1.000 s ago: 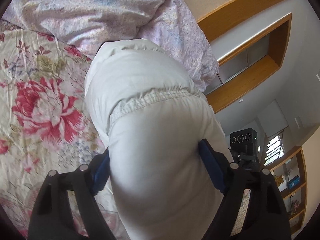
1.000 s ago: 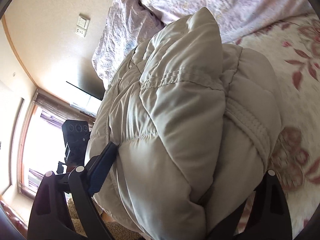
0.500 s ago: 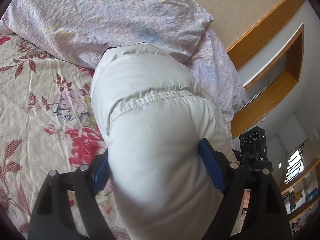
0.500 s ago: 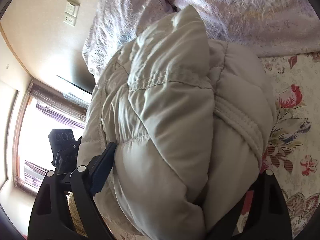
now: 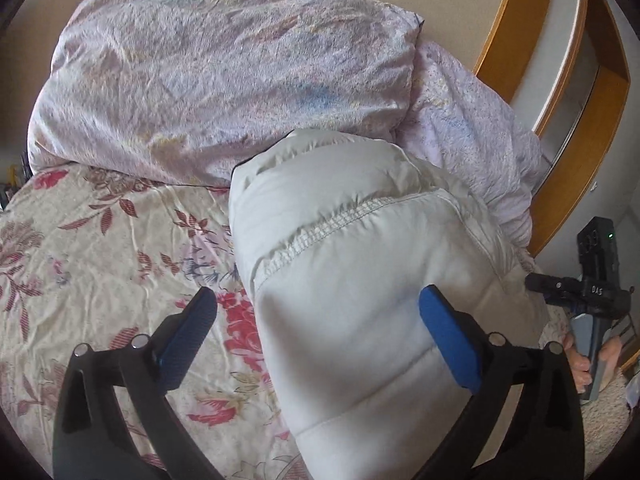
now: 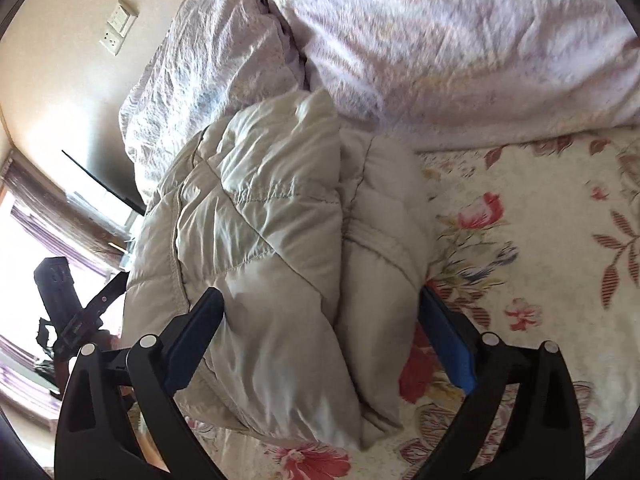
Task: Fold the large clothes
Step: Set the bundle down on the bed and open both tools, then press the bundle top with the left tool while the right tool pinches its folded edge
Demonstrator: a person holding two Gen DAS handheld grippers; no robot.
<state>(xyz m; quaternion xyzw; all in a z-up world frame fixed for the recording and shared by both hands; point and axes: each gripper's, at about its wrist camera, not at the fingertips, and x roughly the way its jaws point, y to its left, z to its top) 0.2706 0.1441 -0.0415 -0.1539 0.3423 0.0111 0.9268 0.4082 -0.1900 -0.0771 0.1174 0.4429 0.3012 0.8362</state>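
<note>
A folded cream puffer jacket [image 5: 352, 264] lies as a thick bundle on the flowered bedspread [image 5: 100, 264], its far end against the lilac pillows. My left gripper [image 5: 320, 320] is open: the right finger touches the jacket, the left finger [image 5: 188, 336] stands clear of it over the bedspread. In the right wrist view the same jacket [image 6: 280, 248] fills the middle. My right gripper [image 6: 320, 324] is spread wide around the bundle, both blue pads against its sides, not squeezing.
Two lilac pillows [image 5: 224, 80] lie along the head of the bed against the wall. A wooden-framed alcove [image 5: 572, 92] is at the right. The other hand-held gripper [image 5: 596, 292] shows at the bed's edge. A wall socket [image 6: 118, 26] and a window [image 6: 28, 240] are at the left.
The jacket bundle has been lowered onto the bed near the pillows. My left gripper has opened and its left finger has come off the jacket. The right gripper's jaws have loosened.
</note>
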